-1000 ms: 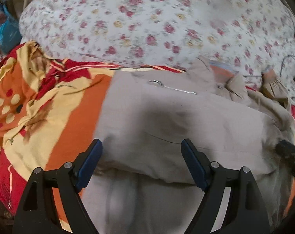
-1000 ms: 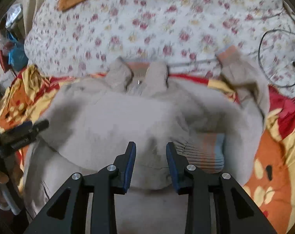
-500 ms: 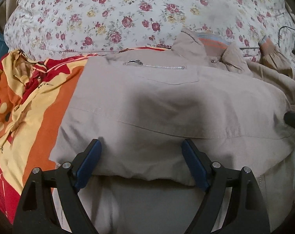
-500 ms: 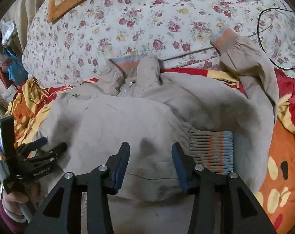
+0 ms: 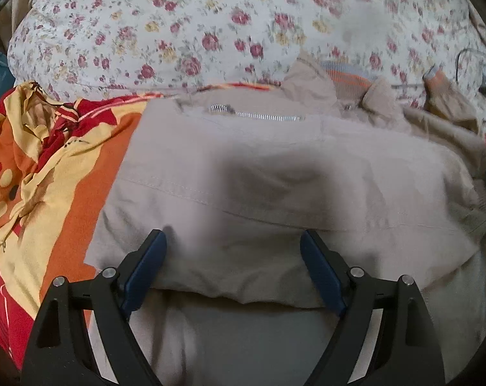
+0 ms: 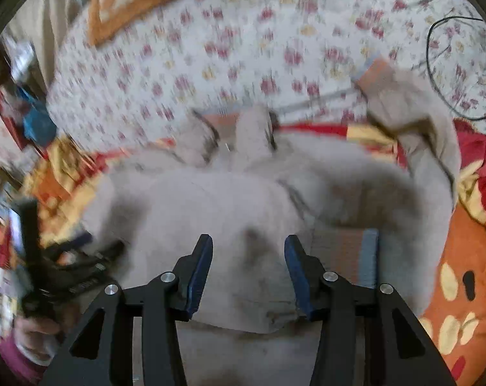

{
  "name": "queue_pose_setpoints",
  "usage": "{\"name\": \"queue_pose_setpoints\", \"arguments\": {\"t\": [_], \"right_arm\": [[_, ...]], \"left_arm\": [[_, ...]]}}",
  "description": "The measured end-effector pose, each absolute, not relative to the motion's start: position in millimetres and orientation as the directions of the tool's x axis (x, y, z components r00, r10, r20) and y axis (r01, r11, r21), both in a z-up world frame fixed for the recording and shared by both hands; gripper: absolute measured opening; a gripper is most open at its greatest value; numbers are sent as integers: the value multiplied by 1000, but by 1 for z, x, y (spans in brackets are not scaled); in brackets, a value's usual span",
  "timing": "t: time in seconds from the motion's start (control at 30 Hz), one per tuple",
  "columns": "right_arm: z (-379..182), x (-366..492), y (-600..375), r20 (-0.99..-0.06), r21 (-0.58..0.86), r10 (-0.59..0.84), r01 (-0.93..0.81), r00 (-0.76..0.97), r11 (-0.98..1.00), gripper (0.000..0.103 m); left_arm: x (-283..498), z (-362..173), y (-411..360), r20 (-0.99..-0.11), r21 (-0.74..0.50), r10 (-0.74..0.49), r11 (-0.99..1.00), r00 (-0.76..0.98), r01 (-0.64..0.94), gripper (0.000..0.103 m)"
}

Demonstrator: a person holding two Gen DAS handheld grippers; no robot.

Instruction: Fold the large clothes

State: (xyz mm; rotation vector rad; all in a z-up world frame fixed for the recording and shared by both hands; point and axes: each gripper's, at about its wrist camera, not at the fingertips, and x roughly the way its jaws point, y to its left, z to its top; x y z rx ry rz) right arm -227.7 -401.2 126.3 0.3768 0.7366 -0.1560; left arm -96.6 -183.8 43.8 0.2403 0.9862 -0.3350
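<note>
A beige jacket (image 5: 275, 186) lies on the bed, its lower part folded up over its body, with a silver zipper (image 5: 256, 114) and a striped collar (image 5: 346, 75) at the far side. My left gripper (image 5: 233, 244) is open and empty above the folded edge. In the right wrist view the jacket (image 6: 211, 212) is blurred; its striped cuff (image 6: 352, 251) lies at the right and a sleeve (image 6: 413, 122) reaches far right. My right gripper (image 6: 247, 244) is open and empty over the fold. The left gripper (image 6: 69, 263) shows at the left there.
An orange, red and yellow sheet (image 5: 50, 173) lies under the jacket. A floral quilt (image 5: 211, 25) rises behind. A black cable (image 6: 448, 64) lies at the far right on the quilt. Clutter (image 6: 34, 122) sits off the bed's left side.
My right gripper has opened wider and let go of the fold, then pulled back. The left gripper stays open and has shifted slightly over the folded edge.
</note>
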Motion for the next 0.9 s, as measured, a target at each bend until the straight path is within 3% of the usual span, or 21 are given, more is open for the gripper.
{"name": "queue_pose_setpoints", "arguments": {"t": [0.13,0.27,0.53,0.77,0.8,0.83,0.87,0.9], "right_arm": [[164,-264,-434,-585,264,-158,371,796,890,70],[174,-280,-489,-628,199,-353,582,693,789,72],[163,-253,-537,-644,138,-412,626,645,767,71],[125,-174,-562,-697,-100,-477,586,536,804,72],[116,-168,-567,-704,-117,-484,588,519,800,69],[111,-164,-572,-712,-117,-483,593,509,797,52],[108,-163,-578,-723,-104,-477,603,500,791,11],[109,-165,-584,-730,-72,-459,611,506,788,2]], "left_arm": [[-94,58,-172,-823,0,-198,937,533,348,86],[-86,58,-164,-833,-47,-210,949,511,313,86],[-88,56,-167,-838,-51,-214,946,502,319,86],[-81,48,-168,-851,-38,-200,945,485,324,86],[-80,47,-169,-852,-35,-196,946,485,322,86],[-78,46,-169,-854,-31,-193,946,483,323,86],[-78,46,-170,-855,-26,-190,945,483,326,86],[-78,46,-171,-854,-20,-187,944,484,329,86]]}}
